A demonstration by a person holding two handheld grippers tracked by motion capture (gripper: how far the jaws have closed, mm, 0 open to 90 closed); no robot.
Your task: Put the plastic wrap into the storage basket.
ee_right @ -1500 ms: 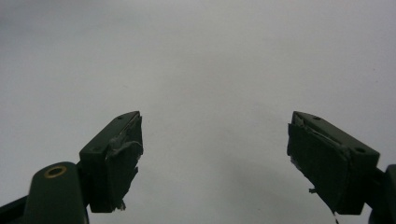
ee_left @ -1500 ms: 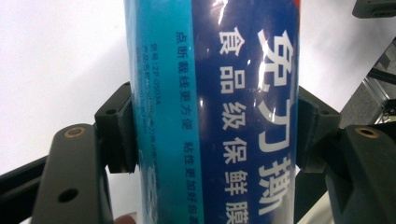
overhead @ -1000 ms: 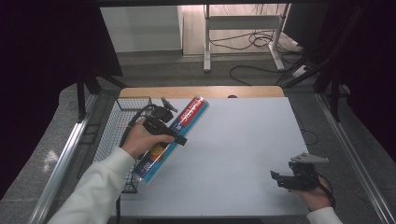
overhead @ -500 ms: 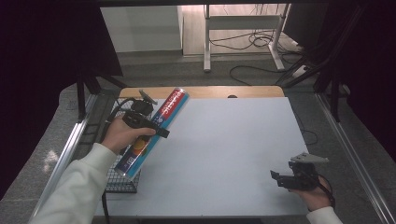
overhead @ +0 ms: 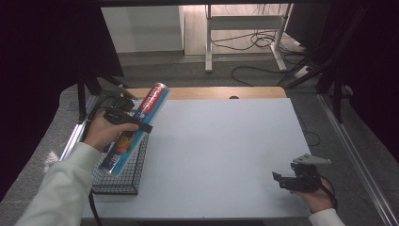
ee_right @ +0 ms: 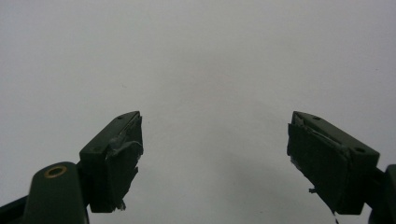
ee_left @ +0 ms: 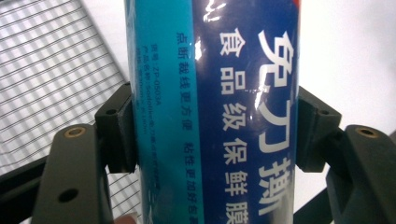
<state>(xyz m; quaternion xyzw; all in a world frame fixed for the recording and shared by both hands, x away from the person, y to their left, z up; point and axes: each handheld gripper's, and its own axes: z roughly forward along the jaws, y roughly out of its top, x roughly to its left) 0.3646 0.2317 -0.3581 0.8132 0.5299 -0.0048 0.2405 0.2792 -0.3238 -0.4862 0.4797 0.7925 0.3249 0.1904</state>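
White table top (overhead: 221,155), wooden strip along far edge; black wire basket (overhead: 124,181) resting at near left edge.

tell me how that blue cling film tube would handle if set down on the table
The cling film tube is round, so it would probably roll. Its glossy wrap looks slippery. It stays straight in the left gripper, so likely stiff.

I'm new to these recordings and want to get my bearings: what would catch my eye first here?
First, the long blue roll of cling film, clamped across its middle by the left tool and held slanted above the wire basket at the table's left edge. Next, the wide bare white table. At its near right corner the right tool rests with its jaws open and nothing between them.
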